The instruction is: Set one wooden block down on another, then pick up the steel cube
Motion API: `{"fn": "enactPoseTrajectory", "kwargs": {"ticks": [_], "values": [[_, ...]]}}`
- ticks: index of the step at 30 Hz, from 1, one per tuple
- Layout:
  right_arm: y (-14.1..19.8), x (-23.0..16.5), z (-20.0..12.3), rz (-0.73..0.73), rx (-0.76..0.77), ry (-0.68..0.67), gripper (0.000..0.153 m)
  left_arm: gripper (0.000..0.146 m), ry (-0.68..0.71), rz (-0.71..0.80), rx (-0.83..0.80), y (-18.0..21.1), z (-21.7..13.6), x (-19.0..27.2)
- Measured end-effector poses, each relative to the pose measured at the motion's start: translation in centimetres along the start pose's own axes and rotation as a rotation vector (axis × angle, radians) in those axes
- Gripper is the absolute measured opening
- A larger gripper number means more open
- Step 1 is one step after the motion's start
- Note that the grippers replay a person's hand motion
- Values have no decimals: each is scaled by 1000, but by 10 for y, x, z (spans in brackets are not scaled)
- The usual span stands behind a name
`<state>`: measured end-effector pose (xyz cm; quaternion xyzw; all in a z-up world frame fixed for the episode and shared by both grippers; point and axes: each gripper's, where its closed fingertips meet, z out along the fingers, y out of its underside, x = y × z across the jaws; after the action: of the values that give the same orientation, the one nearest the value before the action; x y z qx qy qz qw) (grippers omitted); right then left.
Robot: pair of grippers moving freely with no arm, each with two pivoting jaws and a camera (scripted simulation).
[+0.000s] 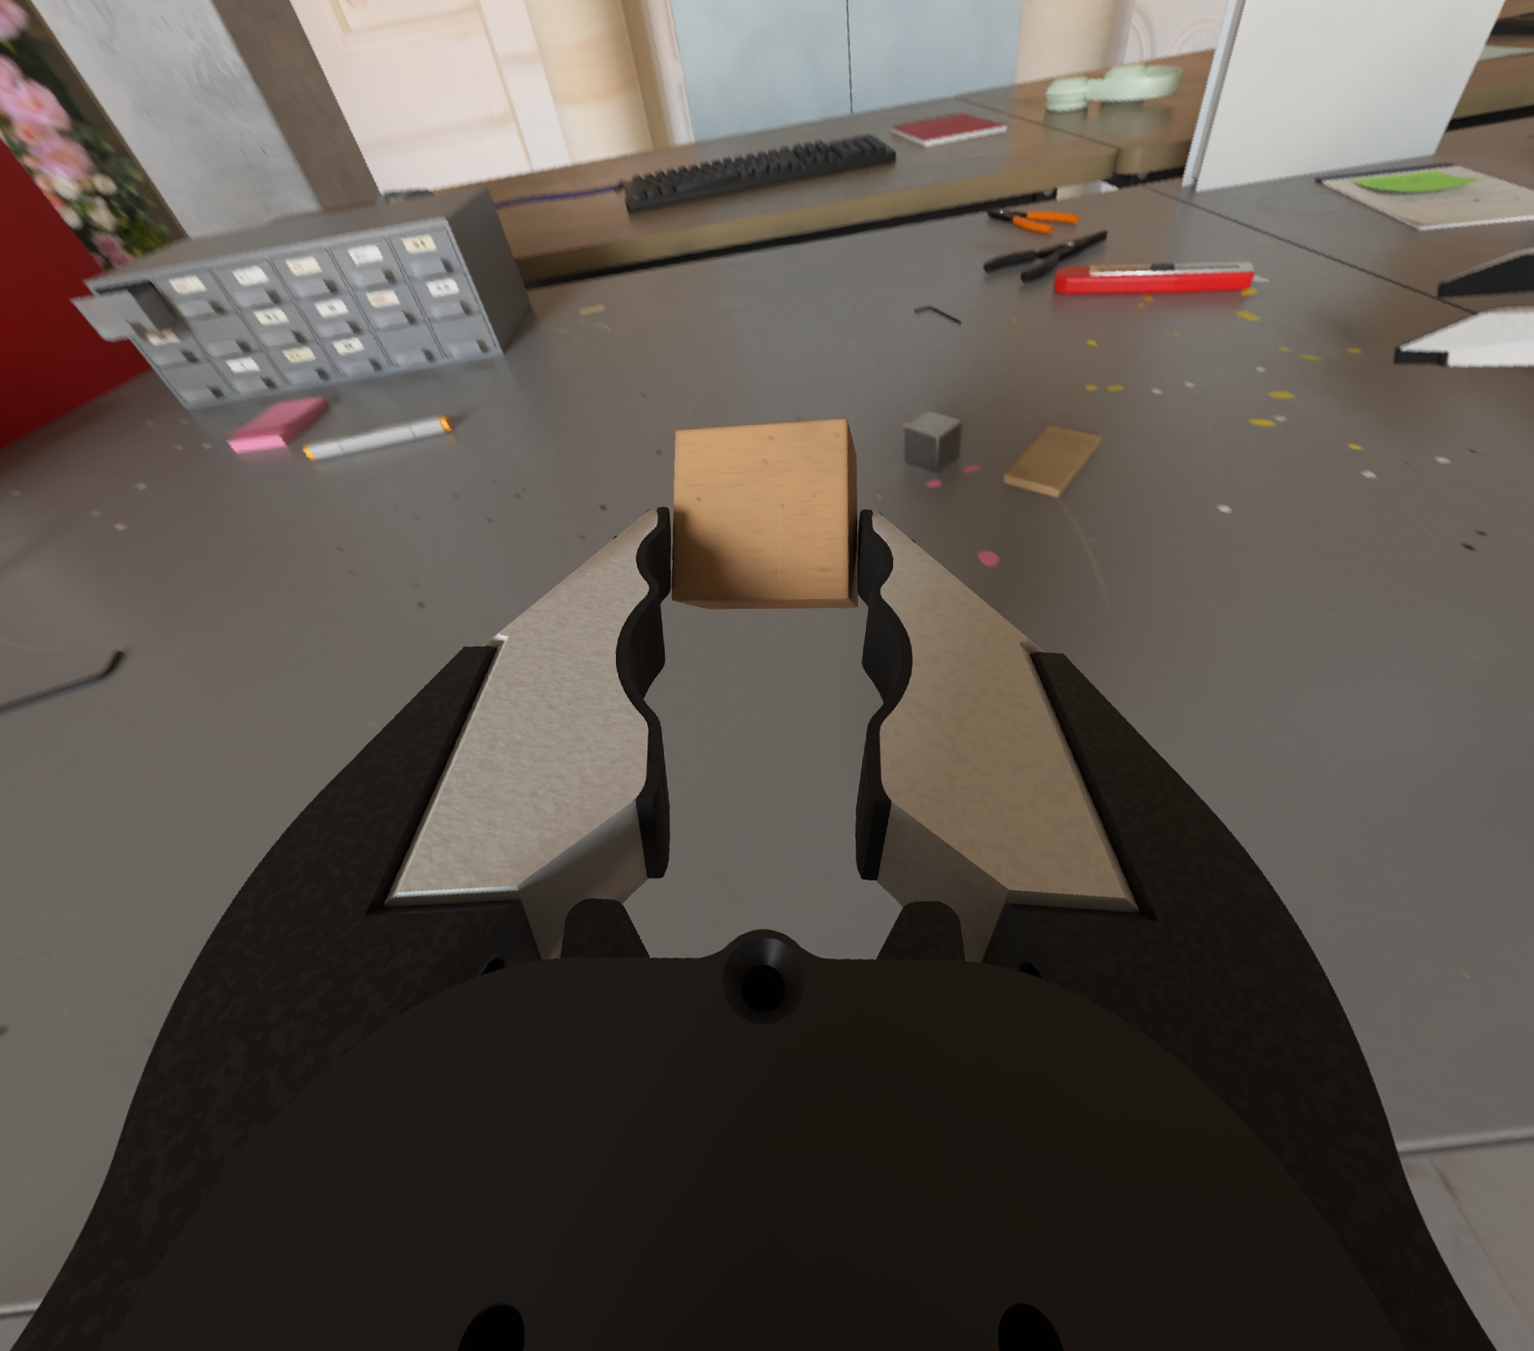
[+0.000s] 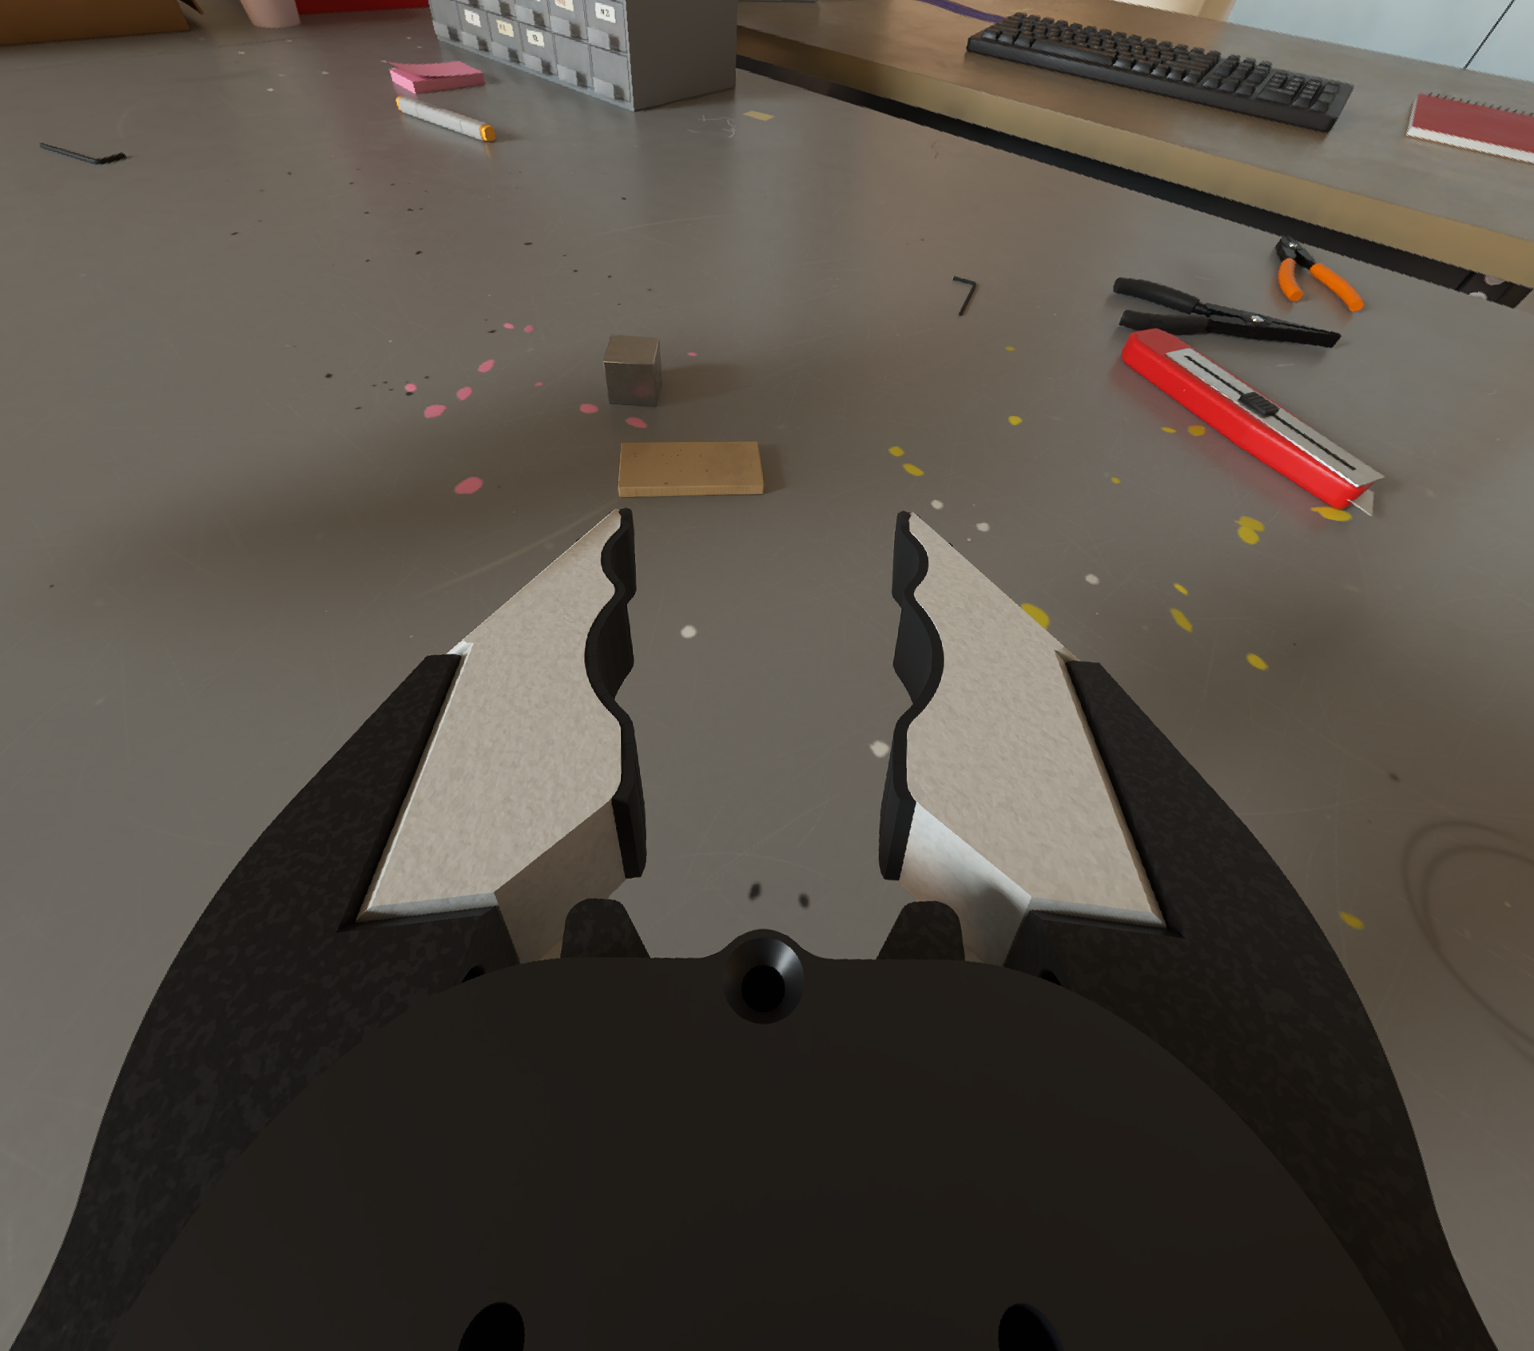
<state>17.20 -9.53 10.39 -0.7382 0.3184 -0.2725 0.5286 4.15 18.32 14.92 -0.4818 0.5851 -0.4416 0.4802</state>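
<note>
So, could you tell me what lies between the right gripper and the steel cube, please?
In the right wrist view, the flat wooden block lies on the table between the open right gripper and the steel cube, plus a few pink paint flecks.

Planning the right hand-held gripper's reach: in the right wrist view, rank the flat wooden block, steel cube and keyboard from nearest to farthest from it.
1. Flat wooden block, just ahead of the open right hand-held gripper.
2. Steel cube, behind the block, slightly left.
3. Keyboard, far right, on the raised bench.
</note>
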Motion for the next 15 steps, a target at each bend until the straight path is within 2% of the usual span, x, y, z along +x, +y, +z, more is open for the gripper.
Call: {"fn": "enactPoseTrajectory", "kwargs": {"ticks": [8,13,15], "values": [[-3,2,-3,-9,2,10,63,45,91,-28,-108,19,19,23],[-3,9,-6,3,4,17,63,45,262,59,-275,27,71,58],[-3,11,-7,11,4,17,63,45,288,83,-325,26,100,70]]}}
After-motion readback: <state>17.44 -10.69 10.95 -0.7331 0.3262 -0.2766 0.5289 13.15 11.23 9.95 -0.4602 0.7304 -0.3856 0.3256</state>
